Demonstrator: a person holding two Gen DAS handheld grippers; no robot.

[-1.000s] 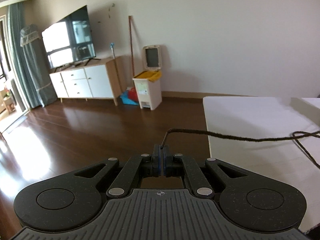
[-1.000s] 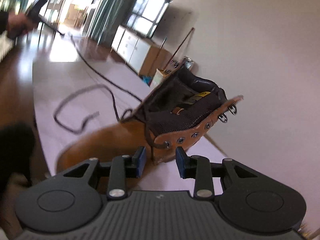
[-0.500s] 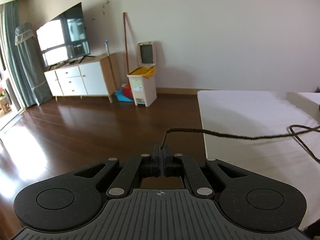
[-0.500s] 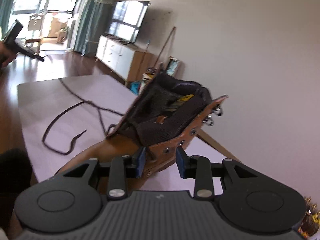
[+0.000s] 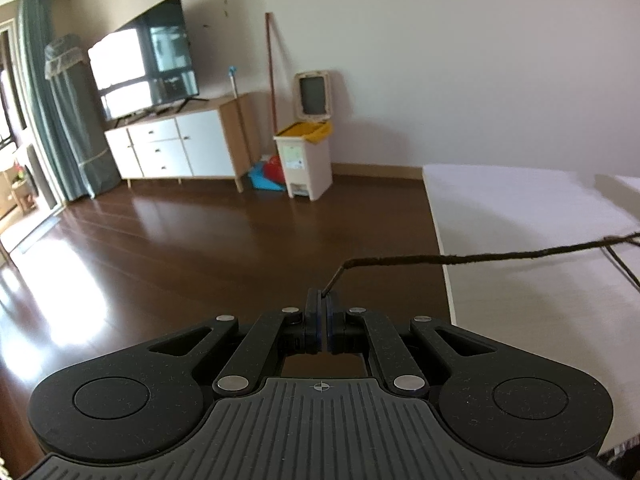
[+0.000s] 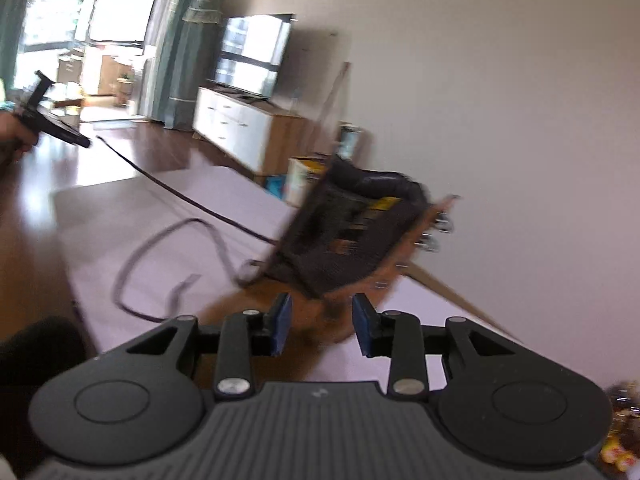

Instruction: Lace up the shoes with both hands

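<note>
My left gripper (image 5: 322, 296) is shut on the end of a dark shoelace (image 5: 480, 257), which runs taut to the right over the white table (image 5: 520, 208). In the right wrist view that lace (image 6: 180, 196) stretches from the left gripper (image 6: 86, 143), held in a hand (image 6: 12, 136) at far left, to a brown leather boot (image 6: 352, 232) with a dark mesh tongue. The other lace end (image 6: 132, 260) lies in a loose loop on the table. My right gripper (image 6: 320, 320) holds the boot's eyelet flap between its blue pads, with the boot tilted.
Past the table's left edge lies dark wood floor (image 5: 200, 248). A TV (image 5: 148, 72) on a white cabinet (image 5: 176, 148) and a white pedal bin (image 5: 306, 160) stand by the far wall. Something dark (image 6: 36, 352) sits at the lower left of the right wrist view.
The right gripper has rolled with the boot in it, so the room looks less tilted. The lace between the left gripper and the boot has pulled straighter. The left gripper stays shut.
</note>
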